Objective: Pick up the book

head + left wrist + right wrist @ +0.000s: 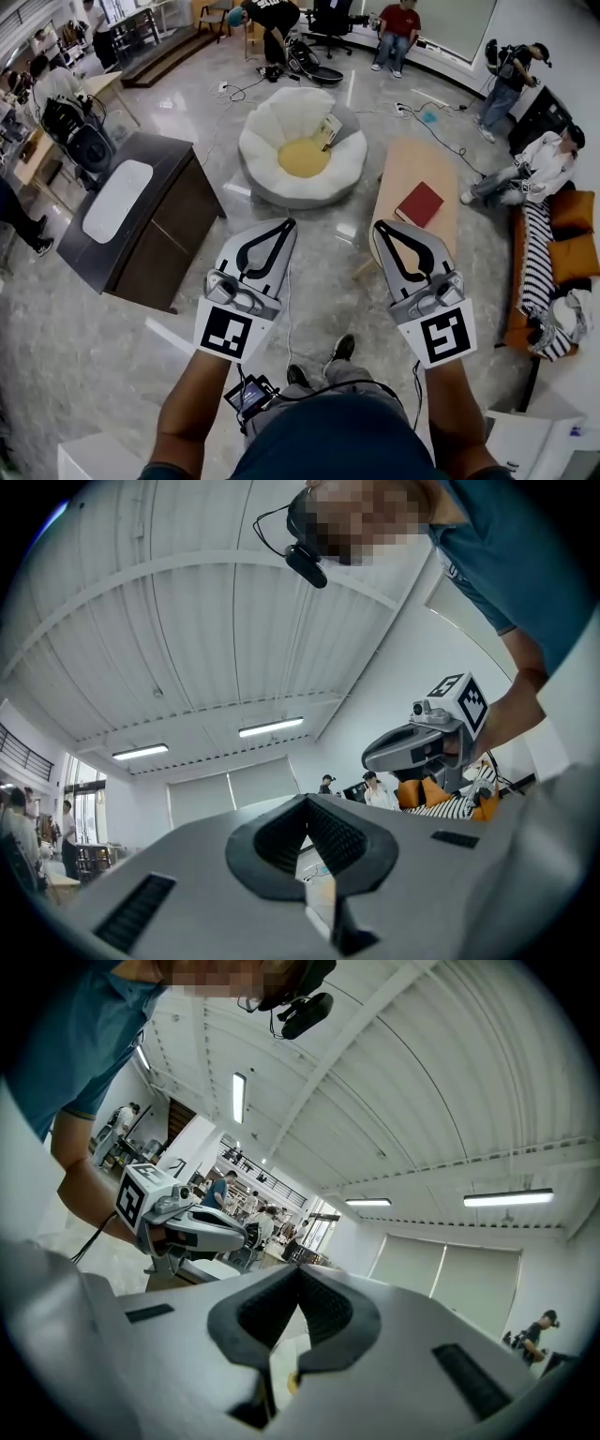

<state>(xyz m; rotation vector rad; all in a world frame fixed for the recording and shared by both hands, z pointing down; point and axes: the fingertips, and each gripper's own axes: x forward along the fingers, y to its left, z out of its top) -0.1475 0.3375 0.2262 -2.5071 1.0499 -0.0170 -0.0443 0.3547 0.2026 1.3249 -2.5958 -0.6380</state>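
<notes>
Head view first: I held both grippers out level over the grey floor point(84, 356), side by side and apart. The left gripper point(288, 223) had its jaws pressed together, and so did the right gripper point(379, 225); neither pinched anything. The book point(419, 204), red, lay flat on the near half of the table point(412, 155), between its long edges, with the far half bare. It sat just beyond the right gripper's tip in the picture and touched neither gripper. Left of the table stood a beanbag point(272, 150), white with a yellow middle. Further left stood a cabinet point(159, 234), dark, with a white pad on top. A sofa point(539, 253) with orange cushions ran along the right edge of the view, and several people sat or stood round the room's far side.

Left gripper view: I looked along the jaws at a white ribbed ceiling point(187, 621). The ribbed pads met at their tips, with nothing between them. The right gripper showed at the right, held in my hand.

Right gripper view: the jaws were likewise closed tip to tip and empty. The left gripper showed at the left. The book was in neither gripper view.
</notes>
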